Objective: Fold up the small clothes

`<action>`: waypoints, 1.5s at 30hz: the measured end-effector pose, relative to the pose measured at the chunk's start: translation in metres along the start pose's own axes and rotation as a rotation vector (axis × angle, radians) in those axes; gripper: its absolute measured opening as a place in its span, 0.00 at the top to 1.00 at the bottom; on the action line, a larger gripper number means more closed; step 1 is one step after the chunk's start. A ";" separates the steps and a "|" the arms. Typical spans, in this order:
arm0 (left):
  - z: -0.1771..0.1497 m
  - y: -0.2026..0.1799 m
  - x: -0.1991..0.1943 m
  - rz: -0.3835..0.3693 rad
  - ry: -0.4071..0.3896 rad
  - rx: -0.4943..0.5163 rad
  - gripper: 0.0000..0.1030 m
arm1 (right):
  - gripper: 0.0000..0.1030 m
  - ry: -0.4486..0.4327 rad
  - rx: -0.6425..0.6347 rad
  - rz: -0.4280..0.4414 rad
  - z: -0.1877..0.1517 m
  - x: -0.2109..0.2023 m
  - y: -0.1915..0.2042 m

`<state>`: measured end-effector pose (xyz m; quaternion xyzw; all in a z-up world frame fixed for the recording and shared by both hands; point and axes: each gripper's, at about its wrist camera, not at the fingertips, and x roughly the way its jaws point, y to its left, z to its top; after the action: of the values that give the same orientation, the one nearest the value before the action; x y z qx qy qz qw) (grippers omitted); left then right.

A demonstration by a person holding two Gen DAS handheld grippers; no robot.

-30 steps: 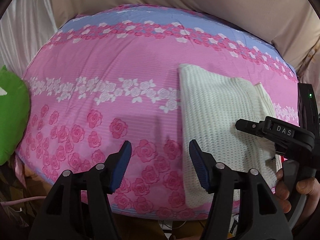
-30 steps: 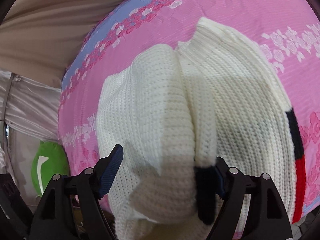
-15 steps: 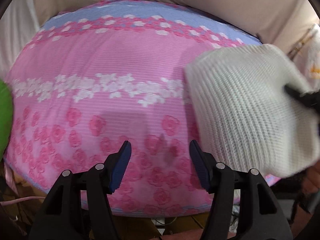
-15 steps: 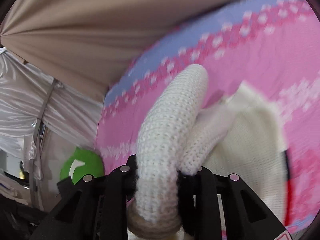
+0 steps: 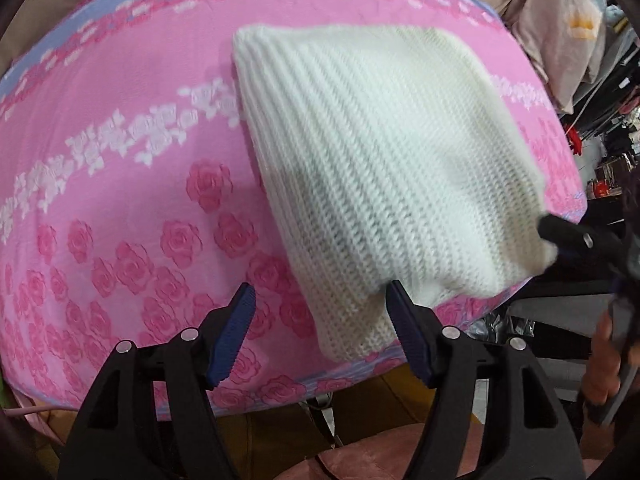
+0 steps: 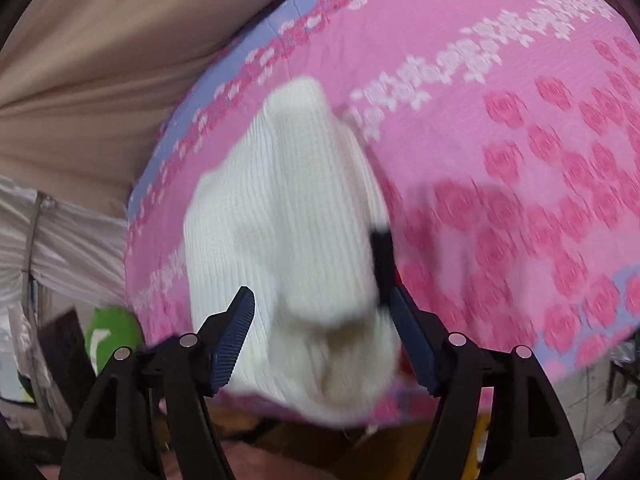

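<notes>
Sweater: a folded white knit sweater [image 5: 384,168] lies on the pink rose-print bedspread [image 5: 120,184], filling the centre and right of the left wrist view.
Left gripper [image 5: 322,334]: jaws wide apart, holding nothing, low in the frame beside the sweater's near edge.
Right gripper [image 6: 322,334]: jaws wide, the sweater [image 6: 288,240] blurred between them; contact unclear.
Lower left, right wrist view: a green object [image 6: 110,336].

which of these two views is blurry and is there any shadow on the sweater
Right wrist view: motion-smeared, the white sweater and the rose-print sheet are soft, though the right claw stays crisp. Left wrist view: mostly sharp, knit ribs clear, with a grey shadow across the sweater's lower left above the left claw.
</notes>
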<state>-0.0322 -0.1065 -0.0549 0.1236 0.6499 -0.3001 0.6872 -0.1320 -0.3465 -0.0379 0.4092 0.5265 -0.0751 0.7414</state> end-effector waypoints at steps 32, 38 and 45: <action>0.036 0.003 0.002 0.105 -0.113 -0.030 0.34 | 0.74 -0.051 -0.073 -0.098 0.031 0.037 -0.007; 0.038 0.001 0.010 0.107 -0.119 -0.029 0.33 | 0.82 -0.233 -0.221 0.029 0.034 -0.020 0.034; 0.020 0.013 -0.015 -0.068 -0.177 -0.148 0.25 | 0.67 -0.137 -0.035 -0.037 0.032 0.005 -0.019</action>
<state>-0.0080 -0.1039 -0.0404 0.0233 0.6112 -0.2841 0.7384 -0.1166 -0.3794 -0.0483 0.3803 0.4831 -0.1076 0.7813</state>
